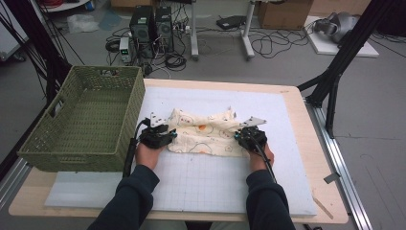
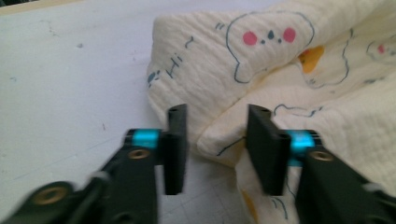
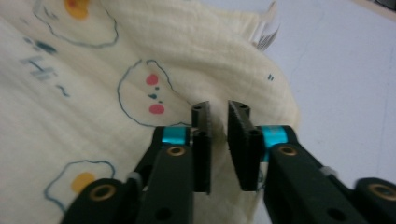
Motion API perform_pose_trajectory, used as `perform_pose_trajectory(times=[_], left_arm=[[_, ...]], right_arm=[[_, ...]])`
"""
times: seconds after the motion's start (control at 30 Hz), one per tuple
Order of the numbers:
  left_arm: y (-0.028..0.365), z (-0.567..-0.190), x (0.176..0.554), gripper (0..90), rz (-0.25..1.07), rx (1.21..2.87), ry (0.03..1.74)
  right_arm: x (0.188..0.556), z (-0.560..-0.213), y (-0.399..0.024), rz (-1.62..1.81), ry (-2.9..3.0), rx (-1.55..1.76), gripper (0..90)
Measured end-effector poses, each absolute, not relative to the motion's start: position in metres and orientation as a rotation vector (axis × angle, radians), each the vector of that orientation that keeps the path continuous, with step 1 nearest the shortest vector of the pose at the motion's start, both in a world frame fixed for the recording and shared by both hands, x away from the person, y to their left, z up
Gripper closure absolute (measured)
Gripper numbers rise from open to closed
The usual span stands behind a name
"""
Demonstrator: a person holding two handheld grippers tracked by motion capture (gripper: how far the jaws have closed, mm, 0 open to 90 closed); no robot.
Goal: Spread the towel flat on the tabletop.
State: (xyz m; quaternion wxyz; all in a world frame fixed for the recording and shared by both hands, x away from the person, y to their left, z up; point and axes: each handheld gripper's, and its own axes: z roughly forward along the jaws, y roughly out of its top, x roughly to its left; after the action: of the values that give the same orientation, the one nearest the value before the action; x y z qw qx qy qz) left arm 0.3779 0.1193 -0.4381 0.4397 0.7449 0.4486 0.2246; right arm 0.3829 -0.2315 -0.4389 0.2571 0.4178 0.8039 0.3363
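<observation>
Left claw (image 1: pixel 171 135), right claw (image 1: pixel 238 136), cloth (image 1: pixel 203 132) lying crosswise between

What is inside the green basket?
Nothing that I can see: the green basket shows a bare woven floor. Its near wall hides the closest strip of that floor, so something small could lie there.

At your nine o'clock a green woven basket (image 1: pixel 84 122) sits on the white mat (image 1: pixel 201 177); computer towers (image 1: pixel 152 24) and cables (image 1: pixel 273 43) lie at twelve.
</observation>
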Motion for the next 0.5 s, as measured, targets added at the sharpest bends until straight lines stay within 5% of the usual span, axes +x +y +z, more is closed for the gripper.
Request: perform_pose_trajectory(times=[0.27, 0.5], left_arm=[[0.127, -0.429, 0.36, 47.5, 0.518, 1.841, 1.005], [0.128, -0.429, 0.35, 47.4, 0.493, 1.882, 0.966]], right_arm=[[0.351, -0.424, -0.264, 1.068, 2.081, 1.138, 59.9], [0.327, -0.436, -0.274, 1.062, 2.162, 1.094, 58.2]])
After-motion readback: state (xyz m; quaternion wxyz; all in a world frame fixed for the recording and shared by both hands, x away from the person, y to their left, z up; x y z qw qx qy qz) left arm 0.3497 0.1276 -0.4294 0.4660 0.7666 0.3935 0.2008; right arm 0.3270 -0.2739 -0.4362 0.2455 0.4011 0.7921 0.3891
